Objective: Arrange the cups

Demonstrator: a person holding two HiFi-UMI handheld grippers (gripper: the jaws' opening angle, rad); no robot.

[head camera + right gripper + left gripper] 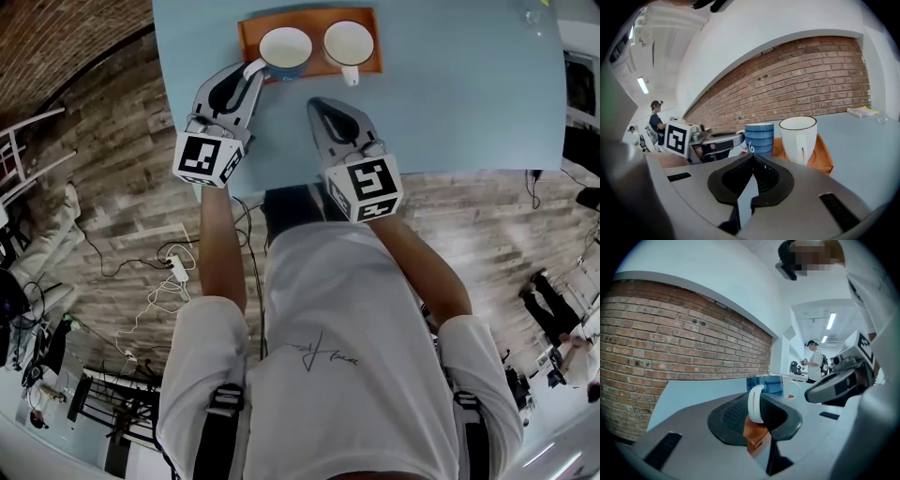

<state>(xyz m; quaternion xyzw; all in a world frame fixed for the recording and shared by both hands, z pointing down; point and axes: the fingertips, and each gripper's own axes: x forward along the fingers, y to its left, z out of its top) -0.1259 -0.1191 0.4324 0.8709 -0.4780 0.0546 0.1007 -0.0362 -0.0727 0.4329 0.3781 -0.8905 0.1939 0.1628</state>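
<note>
The blue cup [285,52] stands upright on the orange tray [248,42], right at the tip of the left gripper [251,73]. Its white handle [755,404] sits between that gripper's jaws, which are drawn partway in and pinch it from either side. Just past the blue cup, slightly to that gripper's right, the white cup [348,44] stands on the same tray. The two are close, though from where I look they seem not quite to touch. The right gripper [316,103] hangs over the bare blue table [450,103], short of the tray's near edge, with its jaws pressed together and nothing in them. The blue cup is straight ahead of it and the white cup a little to its right, handle turned toward it. What worries me is the hold on the handle alone. The whole weight of the blue cup hangs out beyond the pads, so on a lift it could swing or twist in the grip and tip. With the white cup so near, any such swing, or a sideways carry toward the gripper's right, could knock it over. If the cup is dragged rather than raised, its foot may catch the tray's lip and pull the tray along. The right gripper, closed as it is, would only shove the white cup if it went forward without opening first.
</note>
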